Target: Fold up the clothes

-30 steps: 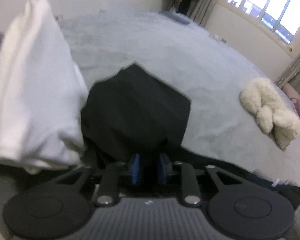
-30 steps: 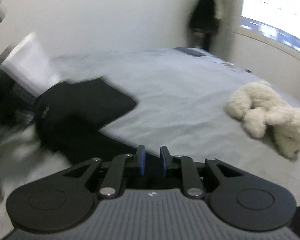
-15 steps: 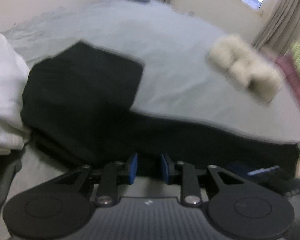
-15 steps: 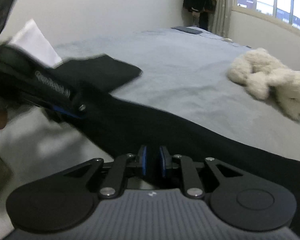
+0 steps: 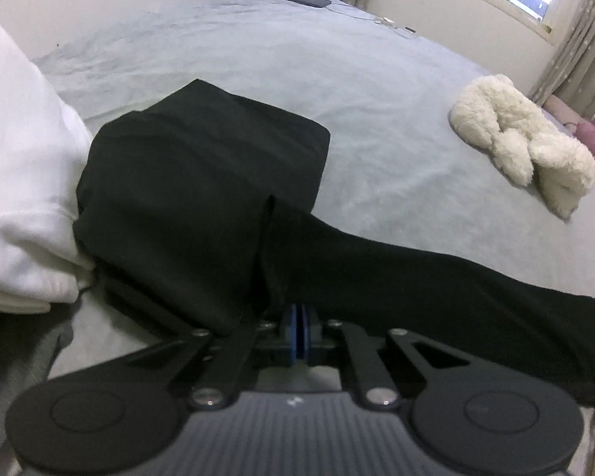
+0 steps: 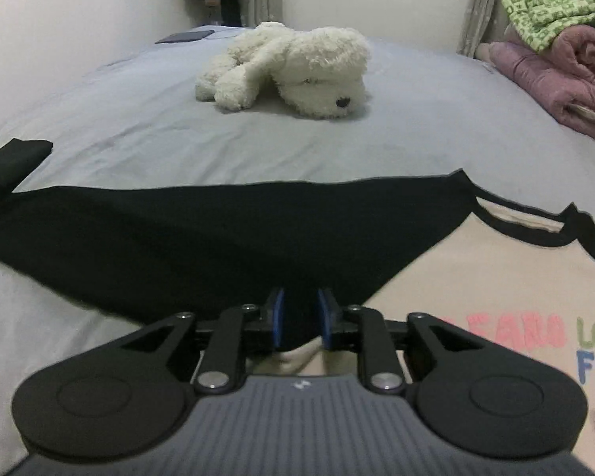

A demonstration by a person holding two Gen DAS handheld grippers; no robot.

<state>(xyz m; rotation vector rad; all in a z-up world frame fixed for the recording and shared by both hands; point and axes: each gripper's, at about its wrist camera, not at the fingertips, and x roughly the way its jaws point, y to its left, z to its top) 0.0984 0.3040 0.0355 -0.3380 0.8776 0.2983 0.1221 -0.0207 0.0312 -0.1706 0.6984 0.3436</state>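
A black garment point(image 5: 202, 182) lies on the grey bed point(image 5: 258, 59). One end is folded into a thick block beside a white pillow, and the other end stretches in a long band to the right point(image 5: 456, 293). My left gripper point(image 5: 299, 327) is shut, its blue pads pressed together on the garment's near edge where a fold runs down to them. In the right wrist view the same black garment point(image 6: 226, 234) spreads across the front. My right gripper point(image 6: 300, 323) is shut on a thick bunch of it, with the pads point(image 6: 278, 323) held apart by the cloth.
A white plush dog point(image 6: 297, 67) lies mid-bed. A white pillow point(image 5: 20, 150) stands at the left, with grey cloth point(image 5: 16, 377) below it. A cream garment with coloured lettering point(image 6: 496, 297) lies under the black one on the right. Pink bedding point(image 6: 555, 79) and green patterned cloth point(image 6: 551, 0) sit far right.
The black garment has been drawn out into a long band along the bed's near side. My right gripper has swung right, toward the plush dog. My left pads have closed together.
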